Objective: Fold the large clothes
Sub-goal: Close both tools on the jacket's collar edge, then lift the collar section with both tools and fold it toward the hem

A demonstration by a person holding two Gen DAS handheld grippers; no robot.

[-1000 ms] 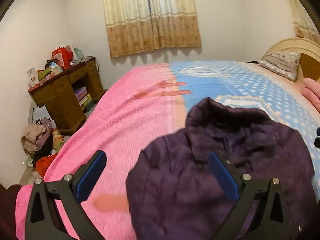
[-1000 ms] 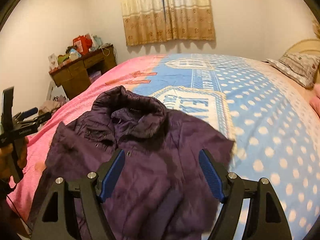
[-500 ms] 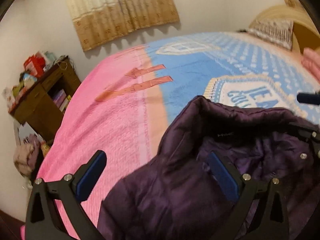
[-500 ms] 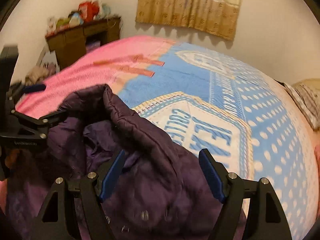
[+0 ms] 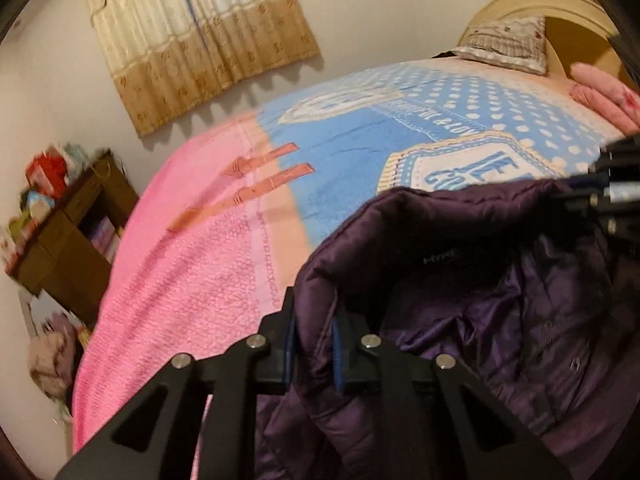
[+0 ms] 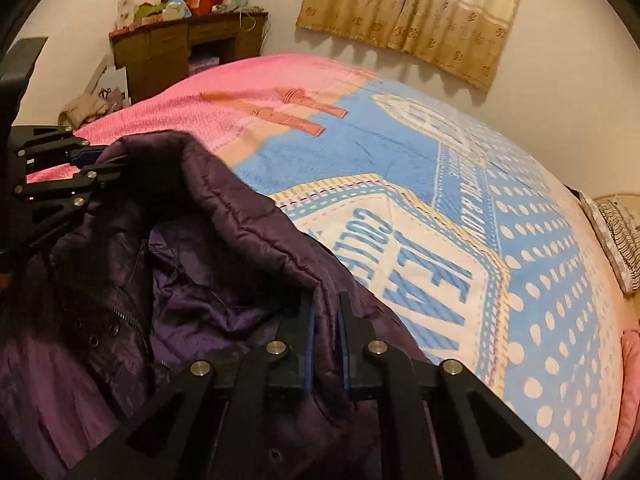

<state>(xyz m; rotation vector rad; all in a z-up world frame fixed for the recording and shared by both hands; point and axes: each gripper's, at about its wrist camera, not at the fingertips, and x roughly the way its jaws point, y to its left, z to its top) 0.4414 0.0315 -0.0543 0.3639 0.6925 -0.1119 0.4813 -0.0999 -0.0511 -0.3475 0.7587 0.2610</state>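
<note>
The left claw [image 5: 314, 344] had just been closed and was seen clamped on the quilted collar edge of the purple jacket [image 5: 460, 288], a ridge of fabric being pinched between its blue pads. The right claw [image 6: 325, 344] had likewise just been closed, and a fold of the same collar, at its other end, was gripped between its pads. The jacket was spread on the near part of the bed [image 6: 400, 152], its shiny lining turned up and its collar raised between the two claws. The bed was covered by a blanket, pink on the left and blue with pale dots on the right. A cluttered wooden table [image 6: 180, 48] was seen against the far wall at the left, curtains [image 5: 200, 40] were hung beyond the bed, and a pillow [image 5: 504, 44] was lying at the headboard to the right.
</note>
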